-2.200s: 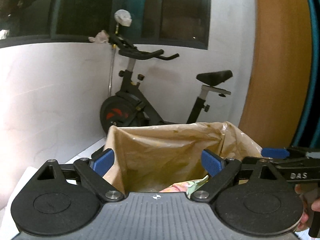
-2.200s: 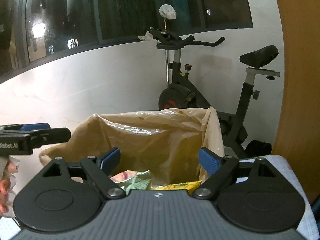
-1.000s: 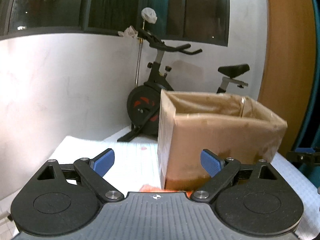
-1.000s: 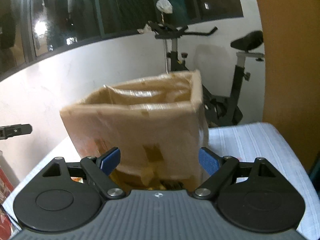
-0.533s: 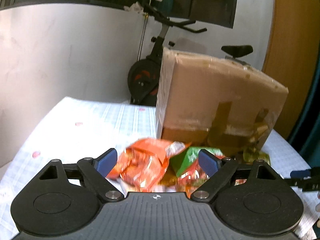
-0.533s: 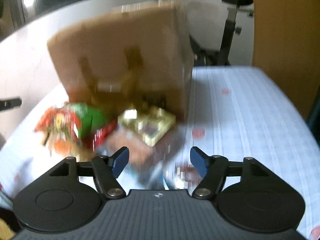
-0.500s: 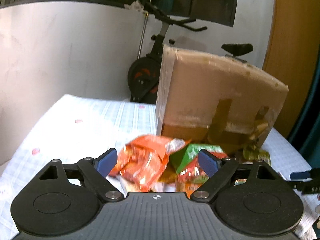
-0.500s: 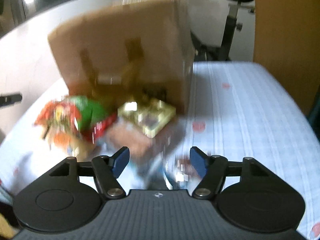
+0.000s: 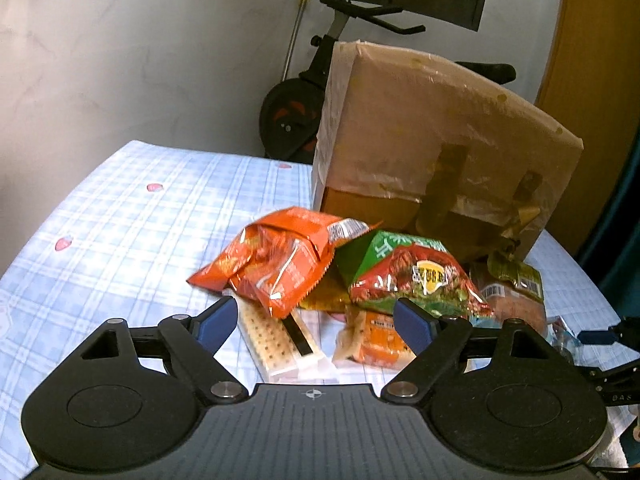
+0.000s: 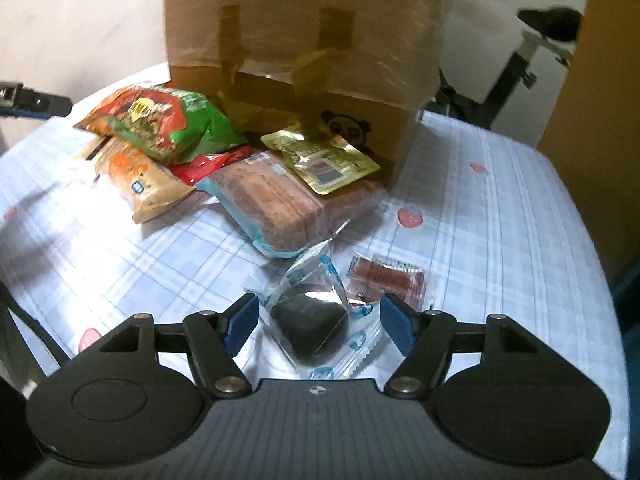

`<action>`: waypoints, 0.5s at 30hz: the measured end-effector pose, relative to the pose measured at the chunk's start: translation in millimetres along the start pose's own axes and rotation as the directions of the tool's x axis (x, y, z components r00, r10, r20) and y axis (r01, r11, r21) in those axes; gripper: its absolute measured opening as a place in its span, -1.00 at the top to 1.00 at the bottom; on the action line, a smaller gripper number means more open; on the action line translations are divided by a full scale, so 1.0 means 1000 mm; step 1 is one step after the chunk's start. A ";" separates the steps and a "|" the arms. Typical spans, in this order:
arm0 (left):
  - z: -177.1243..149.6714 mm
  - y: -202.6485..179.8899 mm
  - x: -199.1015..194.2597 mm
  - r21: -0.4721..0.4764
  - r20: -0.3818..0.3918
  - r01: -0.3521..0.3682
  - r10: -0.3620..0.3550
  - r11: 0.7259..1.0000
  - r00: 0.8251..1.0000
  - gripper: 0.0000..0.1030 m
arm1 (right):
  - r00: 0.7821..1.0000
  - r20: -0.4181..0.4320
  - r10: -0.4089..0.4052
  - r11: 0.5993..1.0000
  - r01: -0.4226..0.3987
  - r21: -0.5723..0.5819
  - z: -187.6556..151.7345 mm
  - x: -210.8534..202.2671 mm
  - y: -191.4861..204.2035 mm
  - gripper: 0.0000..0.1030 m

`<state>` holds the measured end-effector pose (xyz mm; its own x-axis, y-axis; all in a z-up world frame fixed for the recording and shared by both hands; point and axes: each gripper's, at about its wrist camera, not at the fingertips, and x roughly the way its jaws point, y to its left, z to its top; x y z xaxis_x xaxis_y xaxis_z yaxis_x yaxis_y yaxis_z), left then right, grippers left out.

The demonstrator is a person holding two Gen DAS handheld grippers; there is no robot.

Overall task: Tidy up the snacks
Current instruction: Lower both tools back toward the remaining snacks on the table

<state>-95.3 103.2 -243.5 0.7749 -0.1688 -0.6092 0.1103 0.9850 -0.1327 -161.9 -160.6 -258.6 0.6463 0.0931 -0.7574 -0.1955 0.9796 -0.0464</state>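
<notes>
**Between the right pads: a dark wrapped snack**

Between the right gripper's [image 10: 319,321] spread jaws lies the dark wrapped snack [image 10: 310,326], not yet pinched. Close squarely on it, not its crinkly wrapper. Left gripper [image 9: 316,319], jaws just narrowing yet empty, hangs before the snack pile [image 9: 332,272], box [image 9: 432,160] beyond.

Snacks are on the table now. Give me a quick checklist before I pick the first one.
1. Right tool open: ok, pads clear of the wrapper after closing partway.
2. Dark snack between its pads: ok.
3. Left tool open: ok, holding nothing, closing slightly.
4. Cracker pack free to lift: not ok, orange bag overlaps it.
5. Box upright: ok.
6. Room in box: cannot tell.
</notes>
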 end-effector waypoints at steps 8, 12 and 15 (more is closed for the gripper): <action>-0.005 0.003 0.004 -0.018 -0.026 -0.005 0.005 1.000 1.000 -0.64 | 1.000 0.009 -0.004 0.999 0.004 -0.046 0.002 0.003 0.000 -0.37; -0.005 0.005 0.007 -0.022 -0.035 -0.013 0.012 1.000 0.999 -0.64 | 1.000 0.013 -0.010 0.997 0.011 -0.071 0.004 0.003 0.002 -0.39; -0.006 0.006 0.008 -0.033 -0.039 -0.017 0.016 0.999 0.999 -0.63 | 1.000 0.018 -0.017 0.996 0.018 -0.092 0.005 0.002 0.002 -0.43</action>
<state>-91.5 107.3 -253.8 0.7513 -0.1546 -0.6416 0.0764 0.9860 -0.1481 -157.1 -157.2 -257.0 0.6627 0.0797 -0.7446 -0.2505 0.9607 -0.1200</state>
